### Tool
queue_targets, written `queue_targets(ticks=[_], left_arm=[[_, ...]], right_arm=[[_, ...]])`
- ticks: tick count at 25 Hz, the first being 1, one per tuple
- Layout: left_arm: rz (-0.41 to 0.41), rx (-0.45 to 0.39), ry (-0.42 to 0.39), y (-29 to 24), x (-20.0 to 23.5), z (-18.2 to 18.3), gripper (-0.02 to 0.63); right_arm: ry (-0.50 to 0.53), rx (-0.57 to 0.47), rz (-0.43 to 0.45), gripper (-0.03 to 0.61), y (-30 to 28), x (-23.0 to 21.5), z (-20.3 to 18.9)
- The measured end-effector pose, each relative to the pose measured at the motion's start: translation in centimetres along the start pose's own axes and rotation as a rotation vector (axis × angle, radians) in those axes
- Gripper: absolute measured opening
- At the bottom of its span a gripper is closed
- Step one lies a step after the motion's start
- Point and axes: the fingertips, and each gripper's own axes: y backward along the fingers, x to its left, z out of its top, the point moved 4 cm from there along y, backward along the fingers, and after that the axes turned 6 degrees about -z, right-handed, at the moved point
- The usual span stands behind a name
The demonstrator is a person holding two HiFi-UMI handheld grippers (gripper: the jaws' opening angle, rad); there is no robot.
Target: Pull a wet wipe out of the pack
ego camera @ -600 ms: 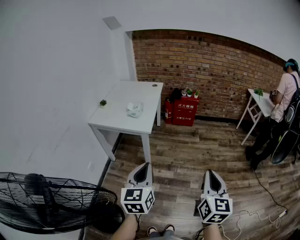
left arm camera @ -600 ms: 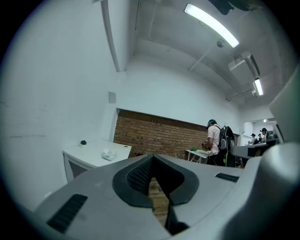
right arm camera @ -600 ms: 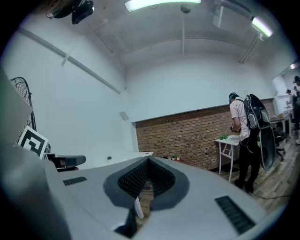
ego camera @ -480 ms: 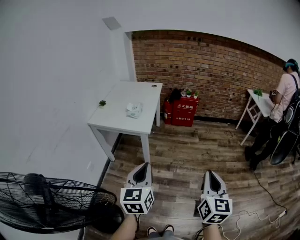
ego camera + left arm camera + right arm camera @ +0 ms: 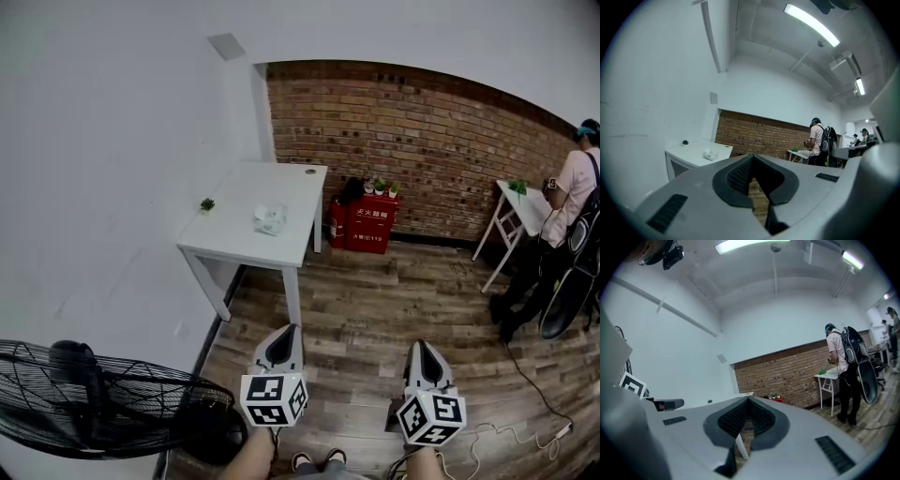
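Note:
The wet wipe pack (image 5: 270, 219), a small pale packet, lies on the white table (image 5: 244, 239) against the left wall, far ahead of both grippers; it also shows small in the left gripper view as the pack (image 5: 710, 154). My left gripper (image 5: 284, 337) and right gripper (image 5: 424, 352) hang side by side low over the wooden floor, well short of the table. Both have their jaws pressed together with nothing between them. A tiny potted plant (image 5: 207, 204) stands near the table's left edge.
A black floor fan (image 5: 94, 403) stands at the lower left. Red fire-extinguisher boxes (image 5: 367, 222) sit against the brick wall beside the table. A person (image 5: 562, 225) stands at a second white table (image 5: 517, 208) at the right. A cable (image 5: 525, 427) trails on the floor.
The view has shifted very slightly; the grippers stay in the same place and both remain shut.

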Motion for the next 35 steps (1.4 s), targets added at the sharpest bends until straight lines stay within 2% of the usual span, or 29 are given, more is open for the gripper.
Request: queue_targets(ticks=[7, 12, 20, 35], left_arm=[[0.002, -0.009, 0.01, 0.1, 0.2, 0.1, 0.003], [0.007, -0.009, 0.012, 0.3, -0.1, -0.1, 0.003], [0.018, -0.019, 0.018, -0.2, 0.6, 0.0, 0.003], [0.087, -0.012, 0.022, -4.1, -0.8, -1.0, 0.003]], right_arm=[[0.02, -0.02, 0.002, 0.018, 0.0, 0.5, 0.4], [0.017, -0.033, 0.014, 0.087, 0.2, 0.4, 0.6], [0.022, -0.032, 0.019, 0.15, -0.5, 0.7, 0.6], [0.048, 0.01, 0.06, 0.15, -3.2, -3.7, 0.3]])
